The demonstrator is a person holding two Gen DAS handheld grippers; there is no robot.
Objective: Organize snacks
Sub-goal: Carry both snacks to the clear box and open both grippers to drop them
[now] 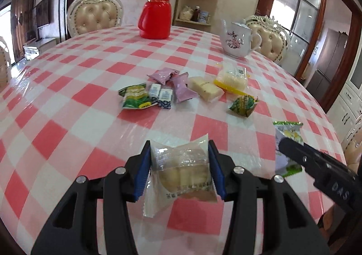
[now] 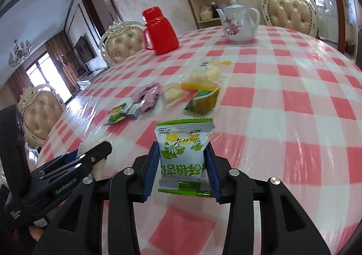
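- Left wrist view: the left gripper (image 1: pixel 179 164) is squeezing a clear-wrapped pastry (image 1: pixel 181 171) between its blue pads, jaws partly closed on the packet's sides, carrying it above the checked tablecloth (image 1: pixel 67 96).
- Ahead, the snack pile (image 1: pixel 181 89) is lying mid-table: green packets, purple packets, small blue-and-white ones and pale cakes close together, probably the gathering spot for both held packets.
- At the right edge, the right gripper (image 1: pixel 291 148) is showing as a dark finger against a green-and-white packet (image 1: pixel 288 132).
- Right wrist view: the right gripper (image 2: pixel 182 162) is pinching that green-and-white packet (image 2: pixel 184 148) upright, jaws nearly shut on its narrow sides, holding it clear of the cloth.
- The pile (image 2: pixel 169 94) is sitting just beyond; the red flask (image 2: pixel 160 31) and teapot (image 2: pixel 239 26) are standing well behind it, out of the way.
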